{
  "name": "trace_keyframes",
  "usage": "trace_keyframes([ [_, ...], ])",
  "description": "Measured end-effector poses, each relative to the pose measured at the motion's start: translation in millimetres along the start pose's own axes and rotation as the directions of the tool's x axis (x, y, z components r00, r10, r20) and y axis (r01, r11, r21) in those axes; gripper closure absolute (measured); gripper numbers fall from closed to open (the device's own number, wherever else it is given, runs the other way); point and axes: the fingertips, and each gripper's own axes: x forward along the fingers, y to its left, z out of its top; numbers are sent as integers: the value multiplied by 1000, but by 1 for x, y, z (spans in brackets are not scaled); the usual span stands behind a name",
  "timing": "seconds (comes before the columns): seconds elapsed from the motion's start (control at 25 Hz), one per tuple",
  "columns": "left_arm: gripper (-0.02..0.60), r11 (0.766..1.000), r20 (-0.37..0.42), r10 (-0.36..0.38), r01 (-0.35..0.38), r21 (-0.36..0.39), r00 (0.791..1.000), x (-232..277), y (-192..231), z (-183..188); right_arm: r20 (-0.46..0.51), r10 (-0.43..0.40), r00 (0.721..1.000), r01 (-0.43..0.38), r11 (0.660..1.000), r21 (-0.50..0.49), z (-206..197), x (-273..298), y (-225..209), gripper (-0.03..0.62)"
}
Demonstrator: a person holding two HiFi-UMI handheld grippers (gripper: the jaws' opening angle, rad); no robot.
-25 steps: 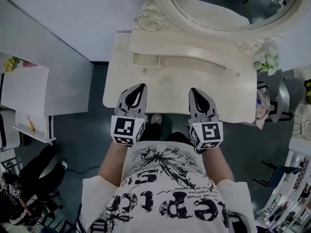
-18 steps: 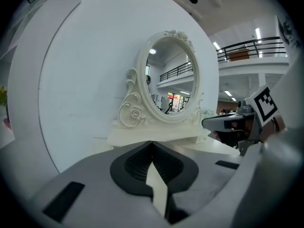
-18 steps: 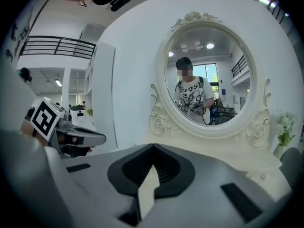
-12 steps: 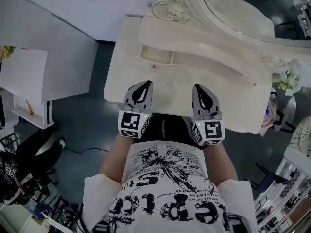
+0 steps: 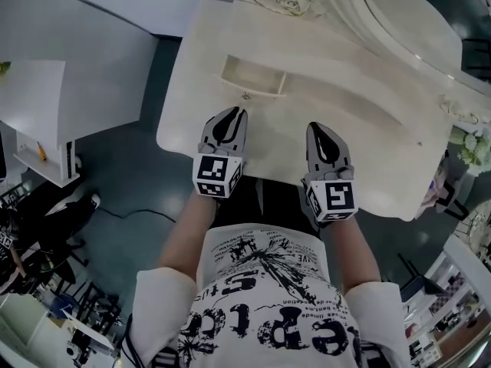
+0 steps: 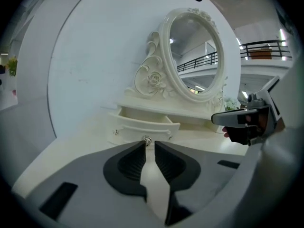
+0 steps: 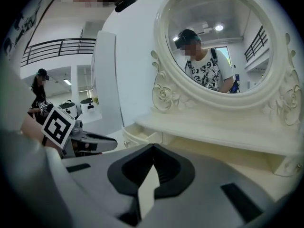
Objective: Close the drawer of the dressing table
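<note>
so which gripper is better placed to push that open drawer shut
Left, I'd say. The left gripper points straight at the open drawer, tips just short of its knob. The right gripper sits off to one side of it.

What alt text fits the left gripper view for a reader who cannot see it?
A small open drawer of a cream dressing table sits straight ahead, its knob just beyond the nearly shut, empty jaws of the left gripper at the bottom. An ornate oval mirror rises above, and the right gripper shows at the right edge.
</note>
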Motion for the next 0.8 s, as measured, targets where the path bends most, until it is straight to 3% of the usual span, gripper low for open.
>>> trace_keyframes([
  [0.08, 464, 999, -16, 10, -11, -32, 1000, 10, 4, -4, -10, 6, 1000, -6, 1000, -3, -3, 5, -2, 580],
  [0.12, 454, 999, -21, 18, -19, -46, 1000, 14, 6, -5, -16, 11, 1000, -11, 1000, -7, -5, 6, -2, 580],
  [0.28, 454, 997, -32, 21, -23, -68, 999, 27, 8, -3, -37, 25, 999, -26, 1000, -9, -13, 12, 0, 580],
  [0.8, 479, 999, -80, 32, -31, 15, 996, 45, 10, -6, -52, 41, 998, -41, 999, 12, -16, 21, 8, 580],
])
